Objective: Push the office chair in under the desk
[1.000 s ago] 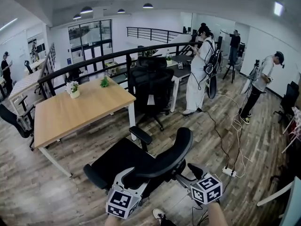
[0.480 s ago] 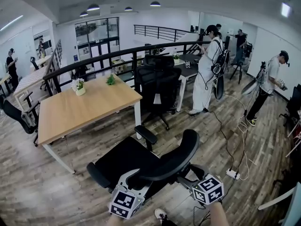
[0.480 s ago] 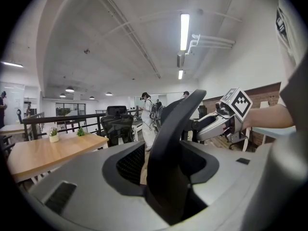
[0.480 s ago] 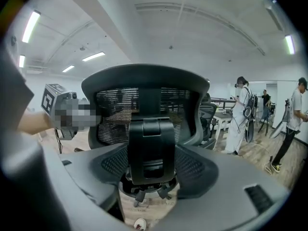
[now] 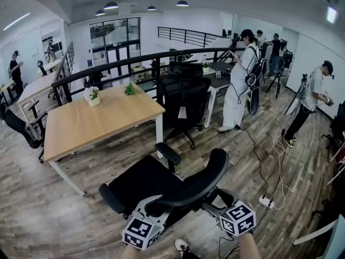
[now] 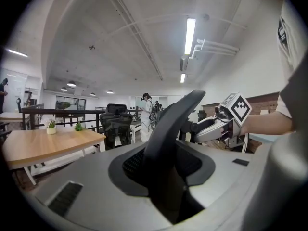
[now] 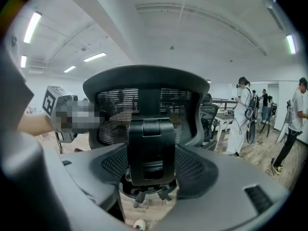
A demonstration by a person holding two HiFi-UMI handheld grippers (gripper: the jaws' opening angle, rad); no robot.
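The black mesh office chair [image 5: 145,185] stands on the wood floor with its seat toward the wooden desk [image 5: 97,124] and its backrest [image 5: 197,179] toward me. The seat is outside the desk's near edge. My left gripper [image 5: 156,205] is at the backrest's left edge. In the left gripper view that edge [image 6: 169,129] fills the gap of the left gripper [image 6: 166,189], whose jaws have just been closing onto it. My right gripper [image 5: 211,205] is behind the backrest. In the right gripper view the black back bracket [image 7: 151,143] sits tight between the jaws of the right gripper [image 7: 151,179].
A second black chair [image 5: 183,99] stands by the desk's right end. Two small plants [image 5: 92,96] sit on the desk's far side. A person in white [image 5: 237,85] stands beyond, and cables and a power strip [image 5: 265,201] lie at the right. A dark railing [image 5: 135,63] runs behind the desk.
The head view has shifted a little, so the desk sits slightly further right. The chair and both grippers keep their places at the backrest.
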